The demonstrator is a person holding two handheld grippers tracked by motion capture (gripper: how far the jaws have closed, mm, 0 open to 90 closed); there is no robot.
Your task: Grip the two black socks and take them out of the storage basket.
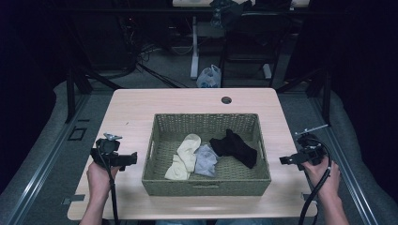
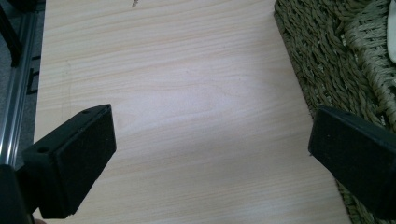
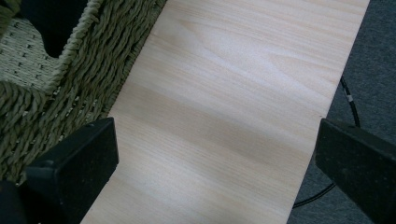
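A woven green basket [image 1: 155, 140] sits in the middle of the light wood table [image 1: 131, 108]. Inside lie a cream sock [image 1: 187, 152], a grey sock [image 1: 205, 160] and a black sock [image 1: 234, 146]. My left gripper [image 1: 130, 159] hovers over the table left of the basket, open and holding nothing. In the left gripper view its jaws stand wide apart over bare wood, with the basket [image 2: 327, 51] at the right. My right gripper [image 1: 286, 160] is open to the right of the basket, near the table's right edge. The right gripper view has the basket [image 3: 60, 93] at the left.
A round cable hole [image 1: 226, 100] is at the table's far edge. A white plastic bag [image 1: 209, 76] lies on the floor beyond. Dark frame struts stand at both sides. A black cable [image 3: 348, 100] runs on the grey floor by the right edge.
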